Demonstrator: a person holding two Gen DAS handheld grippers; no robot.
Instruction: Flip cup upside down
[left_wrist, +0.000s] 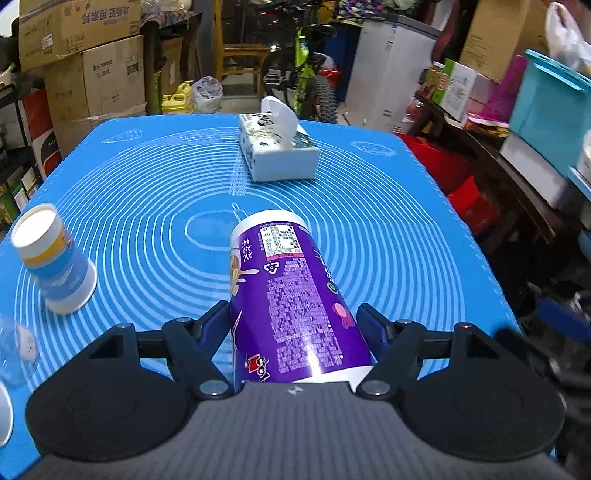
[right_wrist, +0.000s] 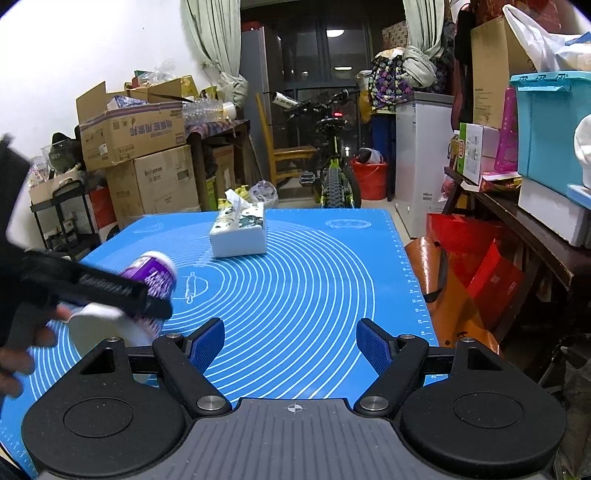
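My left gripper (left_wrist: 293, 325) is shut on a purple paper cup (left_wrist: 291, 295), which lies tilted between the blue pads with its narrow base pointing away over the blue mat (left_wrist: 388, 236). In the right wrist view the same purple cup (right_wrist: 155, 275) shows at the left, held tilted above the mat (right_wrist: 314, 280) by the left gripper (right_wrist: 122, 291); its wide white mouth faces the camera. My right gripper (right_wrist: 290, 345) is open and empty above the mat's near edge.
A tissue box (left_wrist: 277, 147) stands at the mat's far side, also in the right wrist view (right_wrist: 240, 232). A blue-and-yellow paper cup (left_wrist: 55, 258) stands upside down at the left. Clutter, boxes and a bicycle (right_wrist: 332, 173) surround the table.
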